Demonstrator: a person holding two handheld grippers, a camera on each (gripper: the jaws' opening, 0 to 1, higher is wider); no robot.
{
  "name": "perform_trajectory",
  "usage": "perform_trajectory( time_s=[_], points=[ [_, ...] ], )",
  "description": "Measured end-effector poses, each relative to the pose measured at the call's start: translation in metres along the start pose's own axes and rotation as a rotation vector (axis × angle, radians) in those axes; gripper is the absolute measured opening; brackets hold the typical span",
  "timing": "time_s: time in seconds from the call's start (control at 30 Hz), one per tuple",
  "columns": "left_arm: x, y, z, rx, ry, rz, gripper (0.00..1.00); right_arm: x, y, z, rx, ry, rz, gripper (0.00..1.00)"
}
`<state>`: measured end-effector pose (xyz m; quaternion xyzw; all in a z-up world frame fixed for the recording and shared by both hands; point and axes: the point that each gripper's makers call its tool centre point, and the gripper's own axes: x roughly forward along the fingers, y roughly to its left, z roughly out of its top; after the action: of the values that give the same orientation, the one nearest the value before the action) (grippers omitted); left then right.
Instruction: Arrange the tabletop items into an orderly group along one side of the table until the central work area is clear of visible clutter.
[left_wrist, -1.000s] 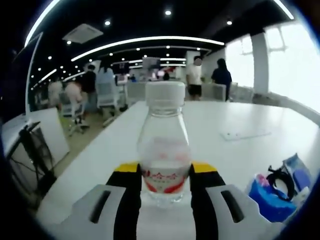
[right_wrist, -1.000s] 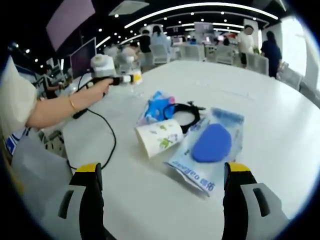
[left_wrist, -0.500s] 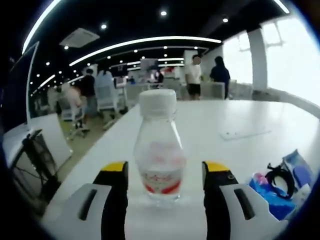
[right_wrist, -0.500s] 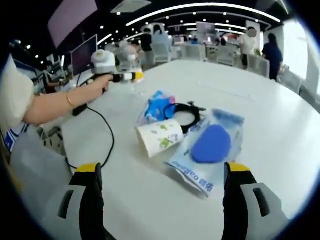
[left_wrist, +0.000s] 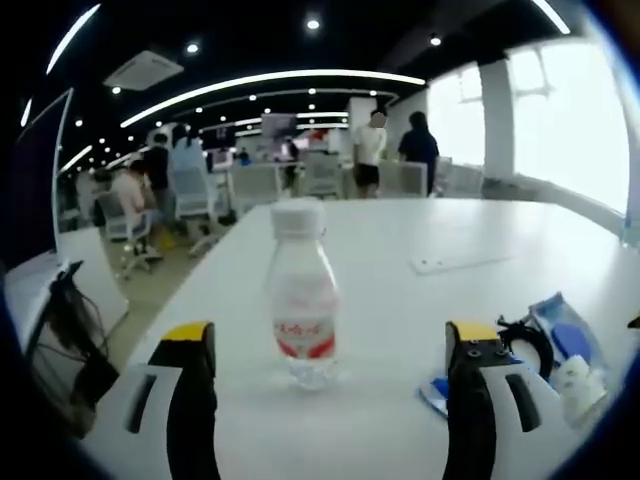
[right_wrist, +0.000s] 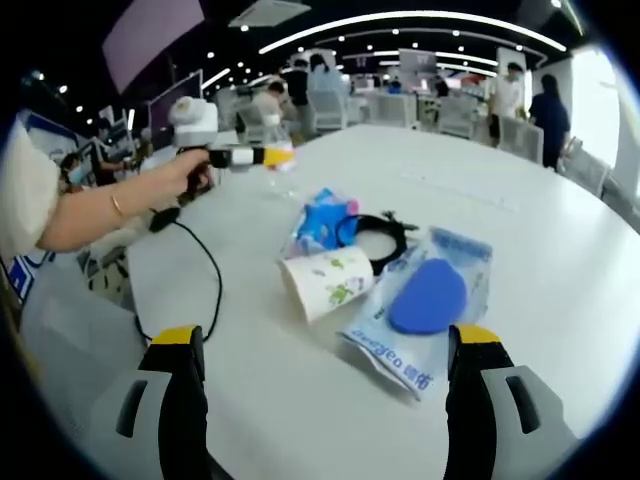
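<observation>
**Bench inventory: one bottle set apart, one cluster of four items**

Left tool (left_wrist: 330, 400): jaws spread wide, gripping nothing, rising at lower left and lower right of the left gripper view. In the right gripper view it appears at upper left, held in a hand (right_wrist: 190, 172) on an outstretched, roughly level forearm wearing a thin bracelet; a black cable trails from it down across the white bench (right_wrist: 560, 240).

Right tool (right_wrist: 325, 400): jaws spread wide, empty, at the bottom of the right gripper view.

Water bottle (left_wrist: 301, 295), count one: clear, white cap, red-and-white label, upright on the bench, centred between the left tool's jaws but touching neither.

Cluster, centre of the right gripper view, well apart from the bottle:
- Paper cup (right_wrist: 328, 282), count one, lying on its side.
- Clear packet holding a blue pad (right_wrist: 428, 297), count one, flat, just right of the cup.
- Blue printed packet (right_wrist: 318, 218), count one, behind the cup.
- Black ring-shaped item (right_wrist: 376, 235), count one, beside the blue packet; what it is cannot be told.

Background: chairs and several people, upper frame.
</observation>
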<state>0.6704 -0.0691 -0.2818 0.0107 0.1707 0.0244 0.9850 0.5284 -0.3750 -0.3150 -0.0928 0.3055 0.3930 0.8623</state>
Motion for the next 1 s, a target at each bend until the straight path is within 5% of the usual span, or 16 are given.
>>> perform_trajectory(
  time_s=[0.5, 1.0],
  points=[
    [-0.048, -0.026, 0.006, 0.103, 0.025, -0.085, 0.99, 0.000, 0.009, 0.003, -0.013, -0.013, 0.027, 1.00],
    [-0.097, -0.054, 0.008, 0.115, 0.017, -0.189, 0.99, 0.004, 0.022, 0.011, -0.020, -0.068, 0.067, 1.00]
  ],
)
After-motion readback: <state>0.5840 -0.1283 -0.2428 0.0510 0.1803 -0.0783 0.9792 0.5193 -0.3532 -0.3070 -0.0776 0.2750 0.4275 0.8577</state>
